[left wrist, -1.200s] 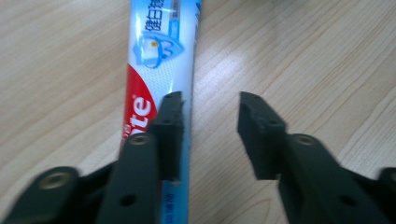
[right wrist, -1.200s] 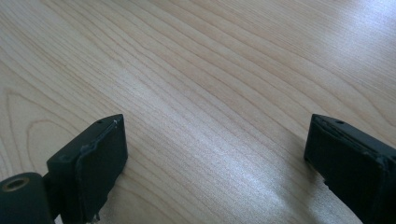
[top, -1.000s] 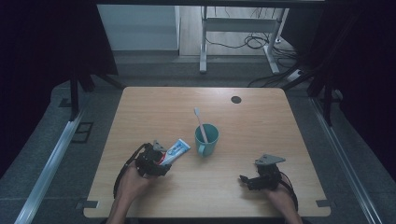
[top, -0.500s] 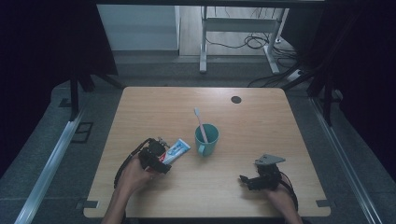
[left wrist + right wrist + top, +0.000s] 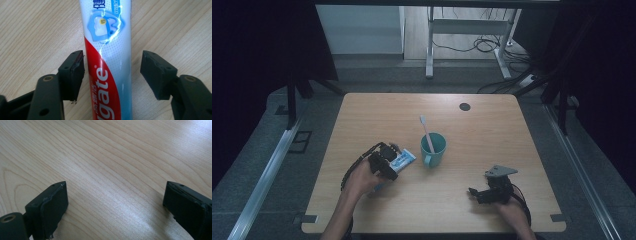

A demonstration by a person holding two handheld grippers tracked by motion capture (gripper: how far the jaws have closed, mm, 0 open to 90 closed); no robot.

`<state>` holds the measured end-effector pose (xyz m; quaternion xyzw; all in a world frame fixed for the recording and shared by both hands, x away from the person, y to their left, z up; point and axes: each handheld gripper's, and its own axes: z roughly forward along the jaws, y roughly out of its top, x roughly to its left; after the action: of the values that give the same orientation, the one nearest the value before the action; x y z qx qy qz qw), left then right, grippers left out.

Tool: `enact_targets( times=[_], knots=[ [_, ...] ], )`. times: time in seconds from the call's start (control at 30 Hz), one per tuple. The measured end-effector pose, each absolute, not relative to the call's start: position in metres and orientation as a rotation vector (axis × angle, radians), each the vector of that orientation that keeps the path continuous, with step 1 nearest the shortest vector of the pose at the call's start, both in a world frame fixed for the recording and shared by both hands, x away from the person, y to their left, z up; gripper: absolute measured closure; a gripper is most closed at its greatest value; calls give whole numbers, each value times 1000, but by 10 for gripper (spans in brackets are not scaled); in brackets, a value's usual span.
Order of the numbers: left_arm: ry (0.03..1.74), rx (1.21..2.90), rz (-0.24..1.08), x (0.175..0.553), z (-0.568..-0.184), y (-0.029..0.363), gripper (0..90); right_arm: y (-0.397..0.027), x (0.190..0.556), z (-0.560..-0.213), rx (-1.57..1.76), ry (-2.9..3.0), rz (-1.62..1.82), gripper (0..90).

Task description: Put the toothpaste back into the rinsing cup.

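Left of the teal plastic mug with a pink-and-white toothbrush standing in it, a white, red and blue soft plastic toothpaste tube lies flat on the pale wooden table, its end just beside the mug. It looks light, glossy and squashy, so I judge a gentle hold across the firmer mid-body safest. Around that tube the left gripper has just been closing, jaws half spread with neither pad pressing; right of the mug, well apart, the right gripper stands wide open over bare wood.
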<state>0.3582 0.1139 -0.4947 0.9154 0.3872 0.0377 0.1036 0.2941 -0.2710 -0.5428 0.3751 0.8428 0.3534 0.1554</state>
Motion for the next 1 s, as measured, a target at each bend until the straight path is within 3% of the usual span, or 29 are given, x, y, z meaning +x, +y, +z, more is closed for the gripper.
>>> enact_targets(
  times=[0.57,1.0],
  knots=[
    [1230,2817,-1,380,-498,101,446,-271,294,-543,1074,2413,1013,56],
    [1267,2859,-11,383,-499,94,509,-271,294,-543,1073,2414,1011,56]
  ],
)
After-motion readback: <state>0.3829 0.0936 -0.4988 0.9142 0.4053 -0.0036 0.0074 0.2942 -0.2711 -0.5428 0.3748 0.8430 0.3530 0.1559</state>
